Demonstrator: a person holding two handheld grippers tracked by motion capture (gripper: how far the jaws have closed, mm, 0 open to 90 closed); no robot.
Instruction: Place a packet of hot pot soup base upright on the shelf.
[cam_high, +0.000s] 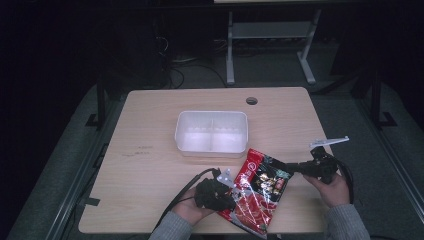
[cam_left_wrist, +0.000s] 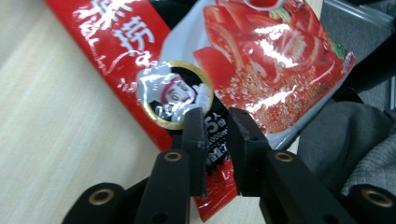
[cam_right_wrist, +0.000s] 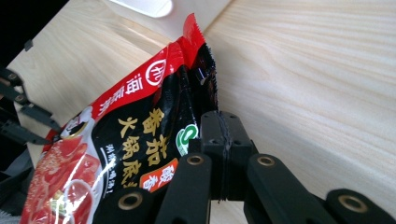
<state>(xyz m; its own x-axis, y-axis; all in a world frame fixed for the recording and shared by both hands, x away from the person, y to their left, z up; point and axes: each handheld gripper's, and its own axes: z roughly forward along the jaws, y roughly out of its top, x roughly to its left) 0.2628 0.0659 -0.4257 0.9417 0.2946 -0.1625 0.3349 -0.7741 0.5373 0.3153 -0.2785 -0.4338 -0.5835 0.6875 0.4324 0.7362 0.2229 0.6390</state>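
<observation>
On the desk (cam_high: 150, 130), near its front edge and a little left of centre, the left hand (cam_high: 189, 212) holds the left gripper (cam_high: 231, 193) against the left side of a red and black sauce packet (cam_high: 260, 190). In the left gripper view the two black jaws stand a narrow gap apart over the packet's red edge strip; the film seems to pass between them, but I cannot tell whether they actually pinch it. A black cable (cam_high: 182, 192) trails from this gripper back toward the front edge.

The sauce packet lies slanted at the front of the desk, right of centre, with its lower end reaching past the front edge. Its upper end points toward a white plastic container (cam_high: 211, 131), which sits at the middle of the desk, just behind the packet, and is split by a divider into two compartments.

At the right, the right gripper (cam_high: 294, 169) is clamped on the packet's upper right edge; in the right gripper view its jaws are pressed together on the black side seam. The right hand (cam_high: 334, 189) holds it close to the desk's right edge.
</observation>
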